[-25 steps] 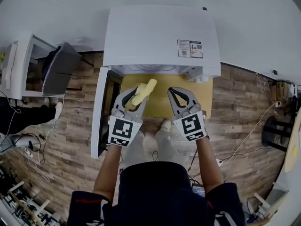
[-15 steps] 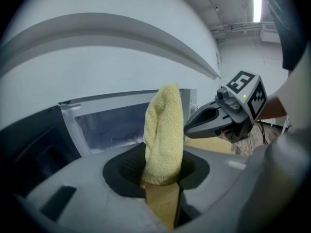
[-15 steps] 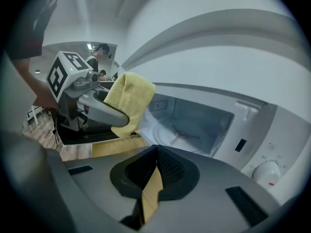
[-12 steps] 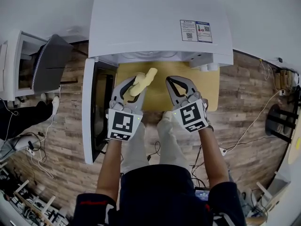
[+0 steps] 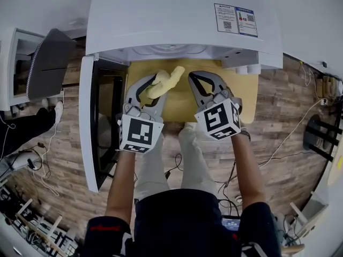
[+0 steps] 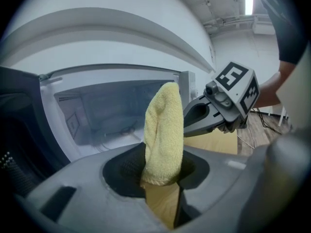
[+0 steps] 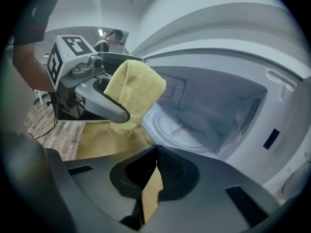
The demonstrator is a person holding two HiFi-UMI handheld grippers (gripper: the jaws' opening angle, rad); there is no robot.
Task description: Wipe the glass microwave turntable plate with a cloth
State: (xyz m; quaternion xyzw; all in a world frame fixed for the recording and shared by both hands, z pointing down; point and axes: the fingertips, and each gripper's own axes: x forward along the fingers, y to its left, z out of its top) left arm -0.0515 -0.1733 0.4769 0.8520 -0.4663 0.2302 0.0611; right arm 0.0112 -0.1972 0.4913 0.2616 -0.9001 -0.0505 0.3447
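- The left tool (image 5: 151, 87) is clamped on the lower end of a yellow cloth (image 5: 167, 81), which is folded into a thick roll.
- The cloth's long axis runs out along the jaws. Its free, rounded end points toward the open front of a white microwave (image 5: 177, 20), leaning slightly toward the right tool (image 5: 197, 82).
- The right tool has its jaws pressed together with nothing between them.
- The two tools sit side by side in front of the microwave's opening. The cloth's tip is just beside the right tool's tip.
- The glass turntable plate (image 7: 181, 136) lies flat on the floor of the microwave's cavity. It is ahead of both tools, and neither tool nor the cloth touches it.
- The microwave door (image 5: 91, 122) is swung fully open to the left and stands edge-on just outside the left tool.
- A bare strip of pale wooden tabletop (image 5: 236, 90) lies below the tools, between the person and the cavity.
- The cavity's mouth is unobstructed, bounded by the door on the left and the control side on the right.
- A wood-plank floor (image 5: 289, 127) surrounds the tabletop.
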